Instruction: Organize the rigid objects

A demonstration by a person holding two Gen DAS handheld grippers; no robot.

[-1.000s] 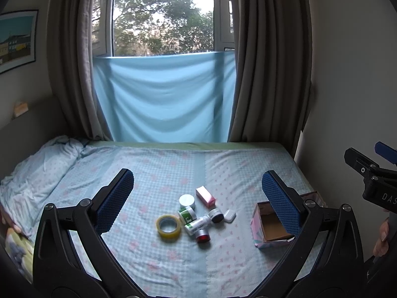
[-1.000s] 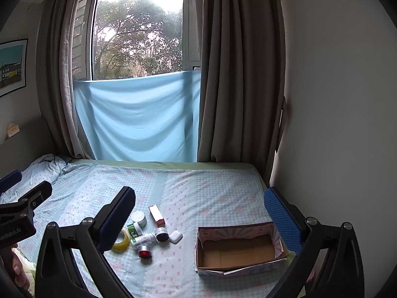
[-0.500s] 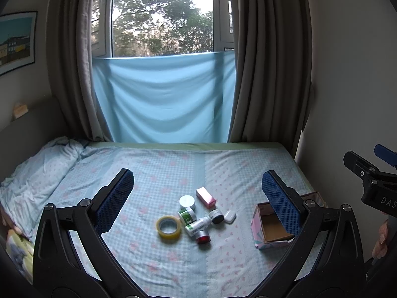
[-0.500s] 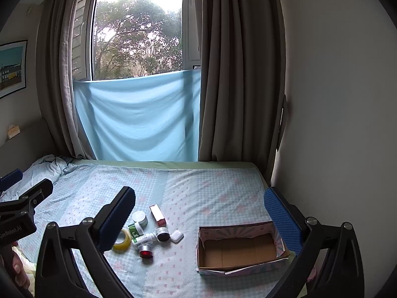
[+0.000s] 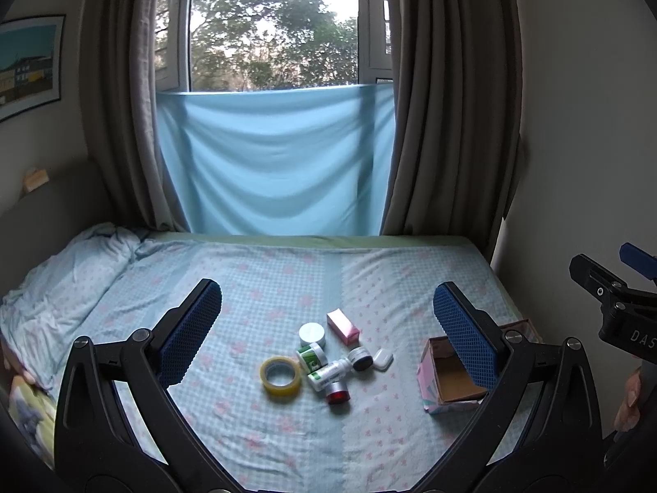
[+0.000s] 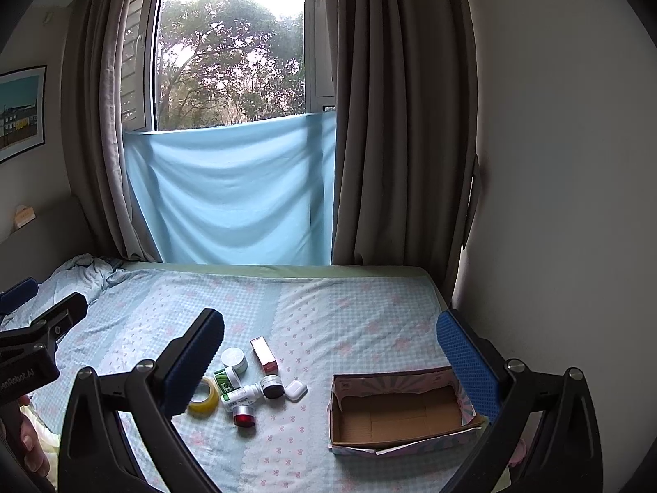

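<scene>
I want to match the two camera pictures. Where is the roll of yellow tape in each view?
Left wrist: the yellow tape roll lies left of centre, low, in plain sight.
Right wrist: the roll lies lower left, half hidden behind the right gripper's left finger.
Shared landmark: the red-capped jar, right of the roll.

Daylight enters only through the far window [image 5: 273, 24], its sky blown out to white glare in the right wrist view. The room is dim — walls grey, curtains [image 6: 404, 115] dark, the bed [image 5: 287, 283] softly lit with faint shadows. Fisheye distortion bends the edges into black corners; the far left edge looks slightly blurred.
</scene>
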